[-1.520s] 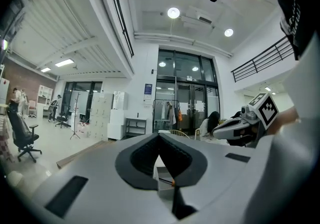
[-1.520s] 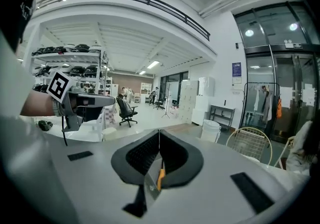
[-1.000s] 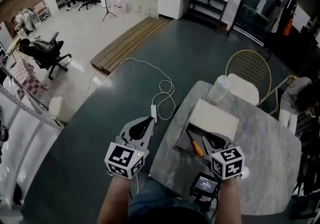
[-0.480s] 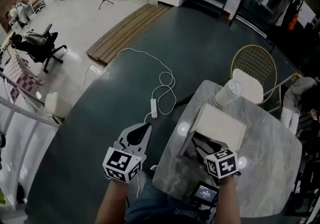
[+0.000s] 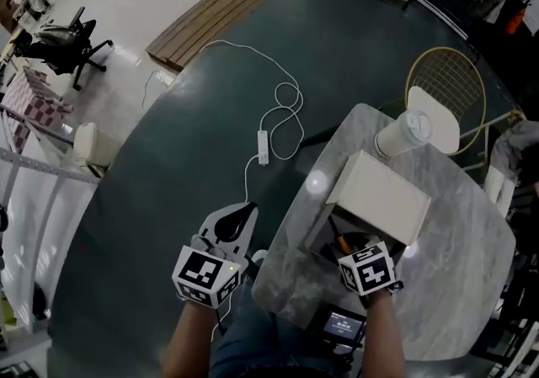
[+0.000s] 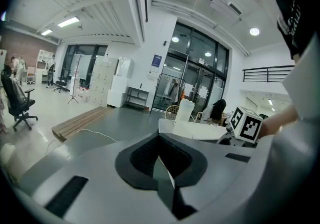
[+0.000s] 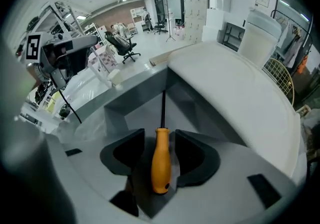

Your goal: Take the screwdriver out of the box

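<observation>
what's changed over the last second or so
The right tongs have dipped into the open box; their jaws have just opened wide, then eased in slightly, and now straddle the orange handle of the screwdriver without gripping it. Unchanged: screwdriver lying in the box, left tongs shut and empty beside the table, cup behind the box.

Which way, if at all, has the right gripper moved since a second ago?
Yes: the right gripper went down into the box; its just-opened jaws straddle the screwdriver without gripping.
</observation>
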A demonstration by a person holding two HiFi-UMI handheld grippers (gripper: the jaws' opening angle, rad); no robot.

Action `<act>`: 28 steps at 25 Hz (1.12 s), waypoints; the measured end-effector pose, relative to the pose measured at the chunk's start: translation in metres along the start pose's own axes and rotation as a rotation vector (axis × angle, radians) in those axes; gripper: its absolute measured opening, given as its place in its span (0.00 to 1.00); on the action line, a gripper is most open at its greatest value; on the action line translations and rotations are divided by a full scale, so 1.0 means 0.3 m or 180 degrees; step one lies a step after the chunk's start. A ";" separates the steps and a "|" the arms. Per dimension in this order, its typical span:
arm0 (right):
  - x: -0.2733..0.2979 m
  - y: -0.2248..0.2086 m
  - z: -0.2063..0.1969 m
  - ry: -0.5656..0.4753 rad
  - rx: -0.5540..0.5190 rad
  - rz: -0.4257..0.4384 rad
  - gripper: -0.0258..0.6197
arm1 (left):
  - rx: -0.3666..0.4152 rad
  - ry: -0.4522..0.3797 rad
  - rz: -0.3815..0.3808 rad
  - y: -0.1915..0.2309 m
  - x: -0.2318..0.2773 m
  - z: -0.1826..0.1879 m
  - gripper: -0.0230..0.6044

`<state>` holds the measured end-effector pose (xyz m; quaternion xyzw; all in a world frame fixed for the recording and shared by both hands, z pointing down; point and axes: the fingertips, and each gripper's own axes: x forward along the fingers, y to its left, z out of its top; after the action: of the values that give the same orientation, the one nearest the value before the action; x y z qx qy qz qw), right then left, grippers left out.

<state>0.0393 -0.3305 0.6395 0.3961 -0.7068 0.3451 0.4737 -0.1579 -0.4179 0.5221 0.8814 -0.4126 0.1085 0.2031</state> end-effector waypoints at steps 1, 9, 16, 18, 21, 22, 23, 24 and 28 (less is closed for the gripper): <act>0.008 -0.004 -0.006 0.0017 -0.0011 -0.0020 0.36 | -0.0009 0.0018 0.0008 -0.001 0.002 -0.013 0.06; 0.021 -0.030 -0.012 0.0116 -0.0035 -0.0181 0.18 | -0.0076 0.0079 0.0121 0.013 -0.018 -0.082 0.06; -0.008 -0.011 -0.001 0.0065 -0.0148 -0.0129 0.18 | -0.0054 0.0027 0.0173 0.017 -0.036 -0.064 0.06; -0.031 -0.013 0.005 0.0035 -0.0213 -0.0158 0.18 | -0.0035 -0.0013 0.0172 0.010 -0.045 -0.039 0.06; -0.078 -0.007 0.024 -0.0028 -0.0224 -0.0166 0.17 | 0.0032 -0.0090 0.0145 -0.013 -0.055 0.016 0.06; -0.095 -0.004 0.030 -0.0048 -0.0220 -0.0169 0.17 | 0.0059 -0.0121 0.0135 -0.021 -0.059 0.037 0.06; -0.110 -0.002 0.037 -0.0069 -0.0218 -0.0171 0.18 | 0.0087 -0.0153 0.0125 -0.028 -0.064 0.057 0.06; -0.123 0.001 0.044 -0.0093 -0.0225 -0.0177 0.17 | 0.0115 -0.0185 0.0117 -0.033 -0.069 0.076 0.06; -0.148 0.015 0.057 -0.0170 -0.0257 -0.0191 0.18 | 0.0199 -0.0281 0.0113 -0.042 -0.092 0.121 0.06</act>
<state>0.0390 -0.3328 0.5917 0.4067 -0.7204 0.2912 0.4804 -0.1647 -0.4080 0.4765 0.8837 -0.4331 0.0859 0.1551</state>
